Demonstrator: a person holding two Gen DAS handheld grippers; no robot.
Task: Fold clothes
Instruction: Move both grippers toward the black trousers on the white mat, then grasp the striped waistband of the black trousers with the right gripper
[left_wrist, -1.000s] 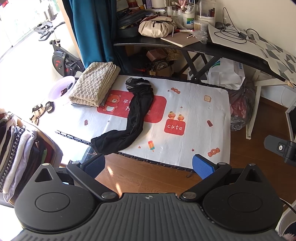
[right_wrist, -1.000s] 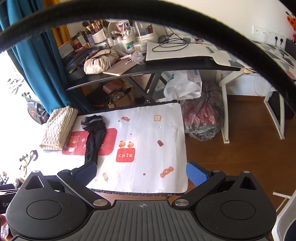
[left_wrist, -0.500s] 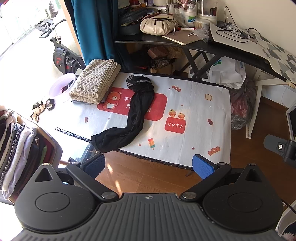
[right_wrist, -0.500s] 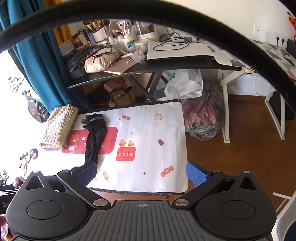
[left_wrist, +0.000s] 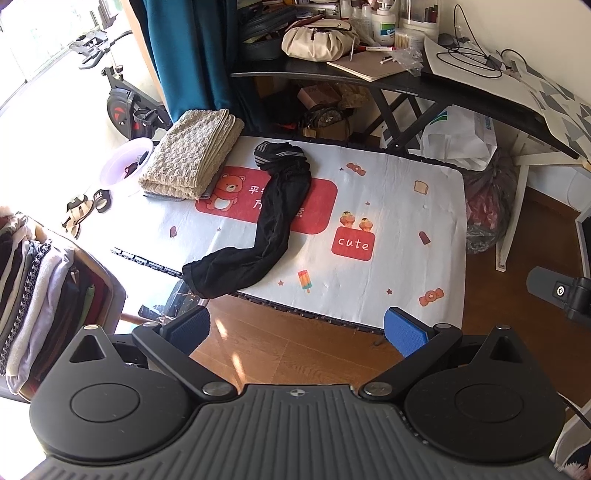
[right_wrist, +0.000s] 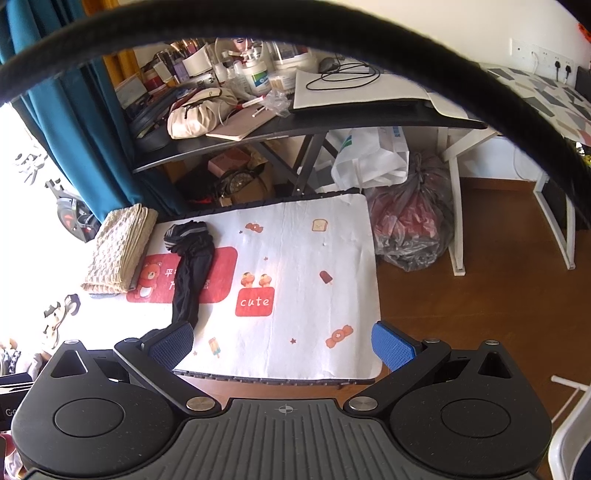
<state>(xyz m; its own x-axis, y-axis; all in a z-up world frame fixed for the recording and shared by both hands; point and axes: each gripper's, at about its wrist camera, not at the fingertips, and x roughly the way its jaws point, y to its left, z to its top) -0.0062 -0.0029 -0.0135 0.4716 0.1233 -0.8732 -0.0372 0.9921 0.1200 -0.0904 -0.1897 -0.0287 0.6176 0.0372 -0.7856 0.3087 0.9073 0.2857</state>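
Observation:
A long black garment lies bunched in a crooked strip across the white printed mat, its grey-striped end at the far side and its other end hanging over the mat's near left edge. A folded beige knit cloth rests on the mat's far left corner. My left gripper hovers open above the wooden floor, short of the mat's near edge. My right gripper is open too, held high over the mat's near edge, with nothing between its blue pads.
A cluttered black desk stands behind the mat, with bags under it. A pile of folded clothes sits at the near left. An exercise bike and sandals are at the left. A dark curved band crosses the top of the right wrist view.
Both grippers have drifted slightly closer to the mat, so it sits lower and larger in view. The garment has not moved and both grippers stay open.

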